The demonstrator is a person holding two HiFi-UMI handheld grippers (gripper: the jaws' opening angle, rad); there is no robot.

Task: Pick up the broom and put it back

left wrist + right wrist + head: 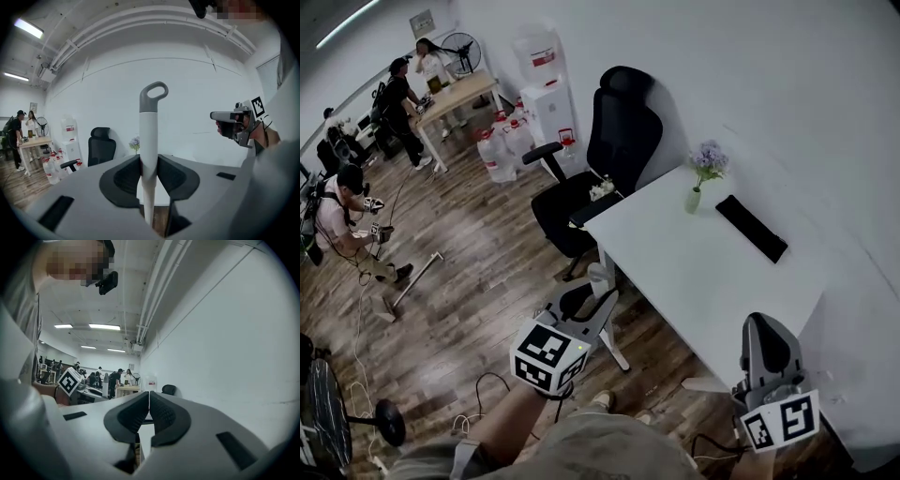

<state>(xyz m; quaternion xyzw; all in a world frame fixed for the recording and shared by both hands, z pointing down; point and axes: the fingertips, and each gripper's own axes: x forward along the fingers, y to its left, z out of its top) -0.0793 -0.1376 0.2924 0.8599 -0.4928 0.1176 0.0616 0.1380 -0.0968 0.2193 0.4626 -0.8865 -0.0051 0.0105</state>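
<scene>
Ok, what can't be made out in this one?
- Brush end: in the left gripper view the broom handle drops behind the body of the left gripper; the head view does not show it either.
- Black flat thing on the table: head view, too small to identify.
- Where the broom goes back: no view shows a holder.

Left tongs [149,169] clamped, right tongs [149,405] closed

Table [694,272] and chair [623,141] block ahead; floor [478,291] lies open left.
</scene>
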